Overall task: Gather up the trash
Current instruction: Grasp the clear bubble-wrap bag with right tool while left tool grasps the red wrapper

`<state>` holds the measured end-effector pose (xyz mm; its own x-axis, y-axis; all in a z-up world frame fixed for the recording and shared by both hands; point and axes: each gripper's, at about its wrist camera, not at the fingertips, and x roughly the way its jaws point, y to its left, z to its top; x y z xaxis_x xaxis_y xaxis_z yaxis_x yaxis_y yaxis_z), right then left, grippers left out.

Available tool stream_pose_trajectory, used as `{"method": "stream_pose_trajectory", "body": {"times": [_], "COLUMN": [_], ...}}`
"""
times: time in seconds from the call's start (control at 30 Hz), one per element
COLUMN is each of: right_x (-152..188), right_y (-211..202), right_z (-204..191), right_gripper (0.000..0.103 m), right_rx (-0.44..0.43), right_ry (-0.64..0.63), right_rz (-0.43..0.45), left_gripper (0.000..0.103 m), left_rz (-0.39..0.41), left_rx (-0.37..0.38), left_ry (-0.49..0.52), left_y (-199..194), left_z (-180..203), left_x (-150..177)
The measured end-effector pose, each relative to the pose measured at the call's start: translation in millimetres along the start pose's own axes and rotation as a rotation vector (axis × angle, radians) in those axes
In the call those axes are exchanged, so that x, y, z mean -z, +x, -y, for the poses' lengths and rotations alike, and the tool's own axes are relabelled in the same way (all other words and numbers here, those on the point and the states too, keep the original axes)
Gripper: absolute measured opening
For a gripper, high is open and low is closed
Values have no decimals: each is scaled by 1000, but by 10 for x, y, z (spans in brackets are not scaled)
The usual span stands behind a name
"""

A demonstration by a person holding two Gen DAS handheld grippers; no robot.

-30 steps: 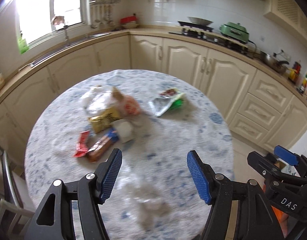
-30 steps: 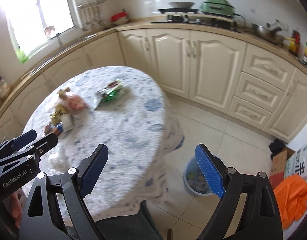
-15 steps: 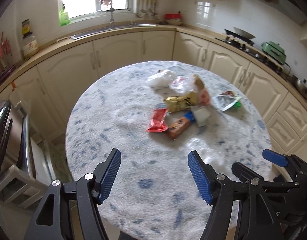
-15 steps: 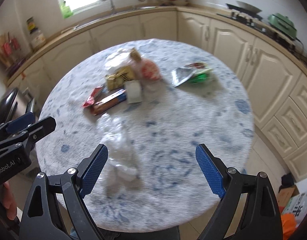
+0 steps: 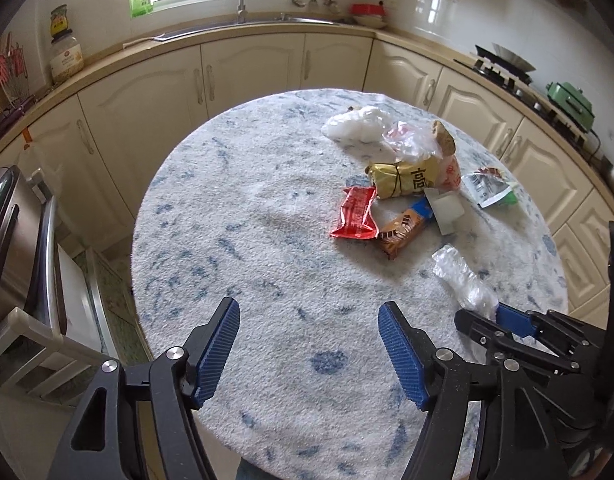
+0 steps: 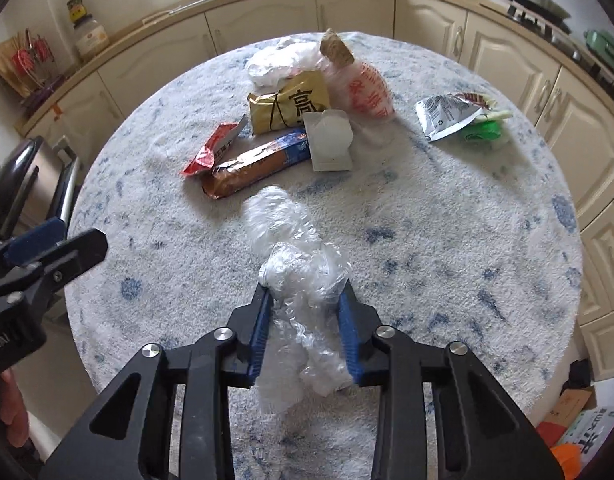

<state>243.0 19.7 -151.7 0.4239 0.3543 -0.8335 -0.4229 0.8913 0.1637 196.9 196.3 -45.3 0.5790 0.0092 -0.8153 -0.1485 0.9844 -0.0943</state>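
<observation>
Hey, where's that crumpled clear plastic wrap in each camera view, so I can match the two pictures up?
Left wrist view: the clear plastic wrap lies at lower right, its near end in the right gripper.
Right wrist view: it sits at bottom centre, squeezed between that gripper's blue fingers.
Shared landmark: the orange biscuit packet, just beyond the wrap's far end in both.
</observation>
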Motion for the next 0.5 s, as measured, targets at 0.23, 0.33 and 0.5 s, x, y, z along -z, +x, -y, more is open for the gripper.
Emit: {"method": "stream_pose_trajectory", "body": {"times": [0.23,0.33,0.5], "right_x": [-179,-299,-527], "right_y": [-29,-34,67], "right_z": [220,337,570], "right_gripper": [28,28,28], "right_rx": [5,22,50], "right_ry": [46,66,102], "right_rz": [15,30,35], "left_gripper": [76,82,82], "left_rz": [-10,-14,-47], "left_rx": [26,19,20], "left_ry": [-6,-5,-7], "left_y": [315,495,881], "left_z": [62,117,190], "left_x": [-333,-532,-808]}}
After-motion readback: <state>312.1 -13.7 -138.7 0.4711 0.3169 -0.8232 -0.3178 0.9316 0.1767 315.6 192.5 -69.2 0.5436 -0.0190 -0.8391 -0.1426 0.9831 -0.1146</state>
